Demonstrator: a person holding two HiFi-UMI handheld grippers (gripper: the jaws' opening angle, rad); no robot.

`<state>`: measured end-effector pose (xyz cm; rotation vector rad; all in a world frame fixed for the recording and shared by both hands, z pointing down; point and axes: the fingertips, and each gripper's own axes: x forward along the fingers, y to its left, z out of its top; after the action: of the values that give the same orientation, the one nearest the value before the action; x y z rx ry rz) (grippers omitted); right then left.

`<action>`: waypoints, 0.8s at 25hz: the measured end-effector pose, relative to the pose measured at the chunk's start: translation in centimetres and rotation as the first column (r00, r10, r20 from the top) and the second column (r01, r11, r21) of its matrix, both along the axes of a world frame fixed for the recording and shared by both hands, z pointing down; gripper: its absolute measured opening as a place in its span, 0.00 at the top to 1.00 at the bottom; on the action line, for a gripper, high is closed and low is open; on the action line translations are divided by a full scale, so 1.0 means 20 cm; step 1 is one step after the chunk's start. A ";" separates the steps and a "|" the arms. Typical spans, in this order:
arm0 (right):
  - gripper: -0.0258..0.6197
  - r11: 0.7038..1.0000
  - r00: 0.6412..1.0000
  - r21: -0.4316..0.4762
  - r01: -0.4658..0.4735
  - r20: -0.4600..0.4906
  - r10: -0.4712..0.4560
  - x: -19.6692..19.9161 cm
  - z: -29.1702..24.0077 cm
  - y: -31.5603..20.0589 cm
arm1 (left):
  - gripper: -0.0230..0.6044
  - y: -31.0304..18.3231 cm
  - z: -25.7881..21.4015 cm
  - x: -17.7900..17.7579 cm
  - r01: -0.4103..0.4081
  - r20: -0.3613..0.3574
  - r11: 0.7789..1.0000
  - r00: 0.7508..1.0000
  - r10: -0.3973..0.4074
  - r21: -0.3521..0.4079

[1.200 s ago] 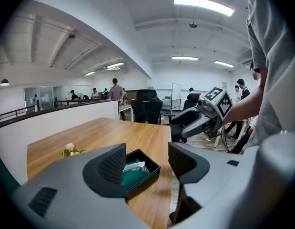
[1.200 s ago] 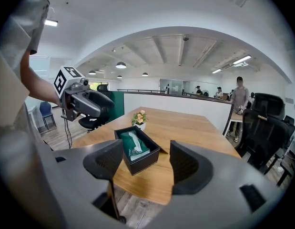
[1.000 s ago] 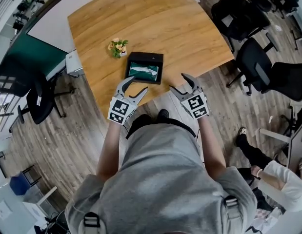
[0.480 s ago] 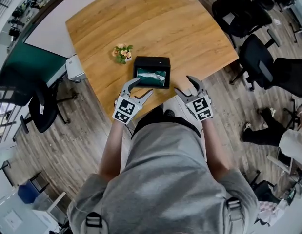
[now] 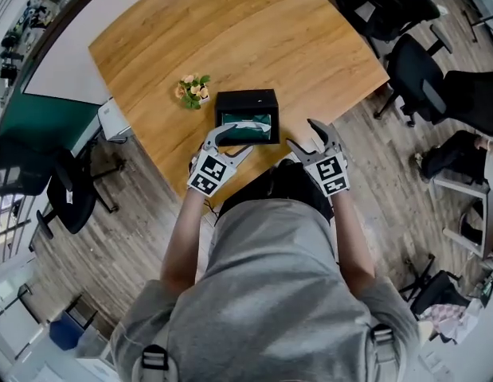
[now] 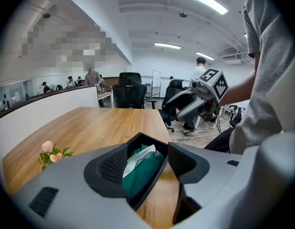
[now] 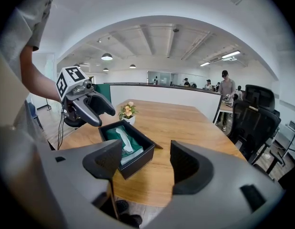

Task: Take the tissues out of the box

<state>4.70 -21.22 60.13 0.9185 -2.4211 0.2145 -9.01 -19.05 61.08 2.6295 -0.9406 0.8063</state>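
Observation:
A black open-topped box (image 5: 246,102) sits near the front edge of the wooden table (image 5: 230,30). Inside it lies a green tissue pack (image 5: 248,126) with a white tissue (image 7: 122,138) sticking up. My left gripper (image 5: 230,141) stands open at the box's near left corner; in the left gripper view, the box (image 6: 156,149) and tissue (image 6: 137,157) show between its jaws, untouched. My right gripper (image 5: 305,135) is open and empty, off the table's edge to the right of the box. In the right gripper view, the box (image 7: 137,162) lies ahead and left, with the left gripper (image 7: 97,108) over its far side.
A small pot of flowers (image 5: 191,90) stands on the table just left of the box. Black office chairs (image 5: 425,86) stand on the wood floor to the right. A low partition (image 5: 63,70) borders the table's left side. People are far off across the office.
Both grippers have moved forward toward the box. The left one now reaches the box's near left corner, and the right one has drawn closer to its right side.

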 end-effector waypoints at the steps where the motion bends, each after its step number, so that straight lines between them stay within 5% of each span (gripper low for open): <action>1: 0.46 1.000 1.000 -0.005 -0.005 -0.003 0.005 0.00 0.01 0.00 | 0.51 -0.01 0.01 0.00 -0.007 -0.001 1.000 1.000 0.007 -0.007; 20: 0.47 0.997 0.998 -0.078 0.016 -0.056 -0.021 0.03 0.18 0.00 | 0.59 -0.07 0.30 0.07 -0.149 0.074 0.978 0.984 0.161 -0.145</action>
<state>5.28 -21.24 63.63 0.8559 -2.3513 0.2705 -7.64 -20.51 67.11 2.5881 -0.6771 0.9905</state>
